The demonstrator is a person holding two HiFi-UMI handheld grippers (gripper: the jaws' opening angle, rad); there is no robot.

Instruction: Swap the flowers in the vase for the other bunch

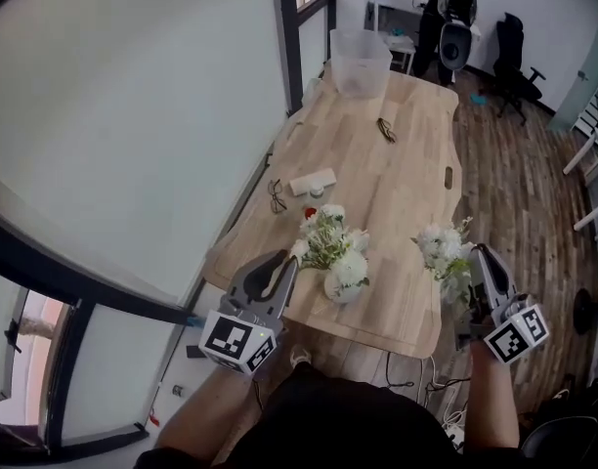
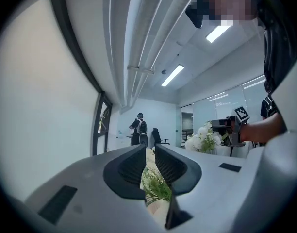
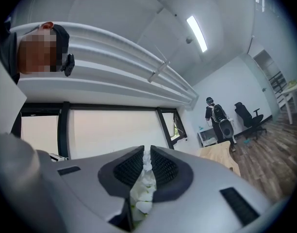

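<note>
At the near edge of the table [image 1: 397,193], the left gripper [image 1: 291,260] is pinching the stems of the leafy bunch [image 1: 326,234], and the right gripper [image 1: 473,258] is pinching the white bunch [image 1: 444,250] by the table's corner. A round white thing [image 1: 348,279] is sitting under the leafy bunch, possibly the vase; can't tell. Risks: thin stems sliding out of a narrow pinch, or the bunches snagging and tipping that vase when they cross.

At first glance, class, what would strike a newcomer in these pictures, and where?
Two flower bunches are held at the near end of the wooden table: the left gripper is shut on a green-and-white bunch, the right gripper on a white bunch. A clear plastic tub stands at the far end.
</note>
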